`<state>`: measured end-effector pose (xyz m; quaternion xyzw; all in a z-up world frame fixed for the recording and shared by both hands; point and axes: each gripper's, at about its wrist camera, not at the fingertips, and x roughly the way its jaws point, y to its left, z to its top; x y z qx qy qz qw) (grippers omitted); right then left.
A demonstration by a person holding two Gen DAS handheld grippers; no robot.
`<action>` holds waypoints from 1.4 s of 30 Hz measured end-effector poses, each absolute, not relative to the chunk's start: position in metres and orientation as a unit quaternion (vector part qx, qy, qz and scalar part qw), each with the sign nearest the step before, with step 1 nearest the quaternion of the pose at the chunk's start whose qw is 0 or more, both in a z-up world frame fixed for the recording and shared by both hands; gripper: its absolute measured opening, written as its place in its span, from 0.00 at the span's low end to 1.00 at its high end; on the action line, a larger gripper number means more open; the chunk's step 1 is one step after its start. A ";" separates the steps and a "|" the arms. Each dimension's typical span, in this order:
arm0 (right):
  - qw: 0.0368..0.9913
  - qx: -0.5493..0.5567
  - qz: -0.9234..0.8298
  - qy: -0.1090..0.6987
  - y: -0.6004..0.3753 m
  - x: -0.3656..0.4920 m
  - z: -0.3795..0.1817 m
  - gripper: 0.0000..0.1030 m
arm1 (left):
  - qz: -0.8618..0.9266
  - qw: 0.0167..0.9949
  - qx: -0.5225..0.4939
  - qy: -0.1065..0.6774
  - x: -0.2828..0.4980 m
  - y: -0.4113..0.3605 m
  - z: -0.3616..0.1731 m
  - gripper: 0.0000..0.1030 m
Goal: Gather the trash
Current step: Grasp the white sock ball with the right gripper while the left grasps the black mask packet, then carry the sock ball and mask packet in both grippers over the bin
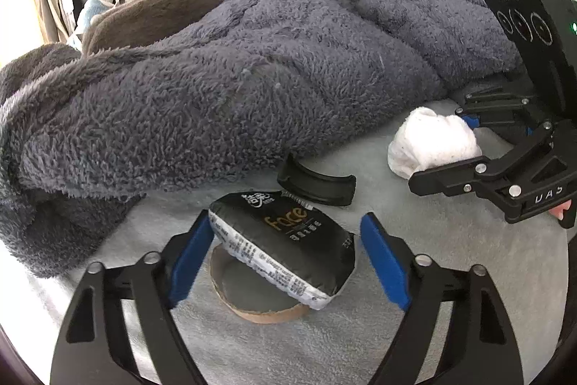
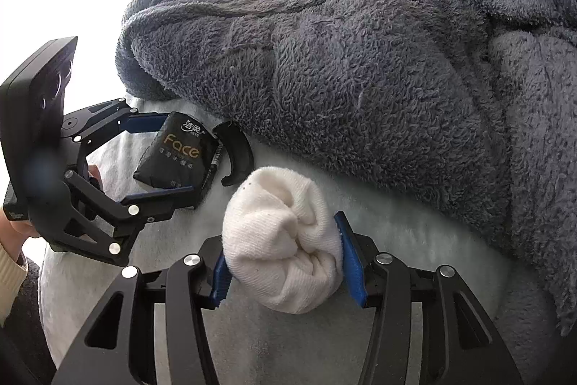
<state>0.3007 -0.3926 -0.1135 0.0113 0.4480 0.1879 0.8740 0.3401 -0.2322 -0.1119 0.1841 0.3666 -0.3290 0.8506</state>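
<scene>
Two grippers work side by side on a pale bed sheet (image 1: 252, 349), each at its own piece of clutter.

From the left wrist, the left gripper (image 1: 285, 262) stands wide, its blue pads either side of a black tissue pack (image 1: 285, 240). The left pad is at the pack's edge while the right pad stands clear, so nothing is gripped yet. The pack lies tilted on a cardboard ring (image 1: 252, 305), which probably props it up for an easier pinch. Just beyond lies a curved black plastic piece (image 1: 317, 186), and a grey fleece blanket (image 1: 216, 89) is heaped at the far side. To the right, the right gripper (image 1: 465, 147) sits around a white rolled sock (image 1: 432, 143).

From the right wrist, the right gripper (image 2: 285, 262) is narrowed, both pads pressing the sock (image 2: 285, 240), which bulges between them. To the far left, the left gripper (image 2: 158, 161) brackets the tissue pack (image 2: 176, 154), held by a person's hand (image 2: 18, 222).
</scene>
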 end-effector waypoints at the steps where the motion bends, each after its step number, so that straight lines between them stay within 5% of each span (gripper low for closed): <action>1: 0.875 0.012 0.186 0.447 -0.393 0.300 -0.112 0.50 | -0.327 0.852 0.187 0.364 0.340 -0.233 -0.112 0.76; 8: 0.878 0.010 0.178 0.445 -0.379 0.303 -0.104 0.50 | -0.307 0.867 0.170 0.353 0.335 -0.222 -0.103 0.45; 17: 0.884 0.004 0.168 0.436 -0.362 0.293 -0.095 0.50 | -0.309 0.878 0.131 0.342 0.311 -0.204 -0.085 0.24; 42: 0.893 0.007 0.195 0.405 -0.295 0.213 -0.071 0.50 | -0.239 0.910 0.042 0.336 0.209 -0.121 -0.056 0.15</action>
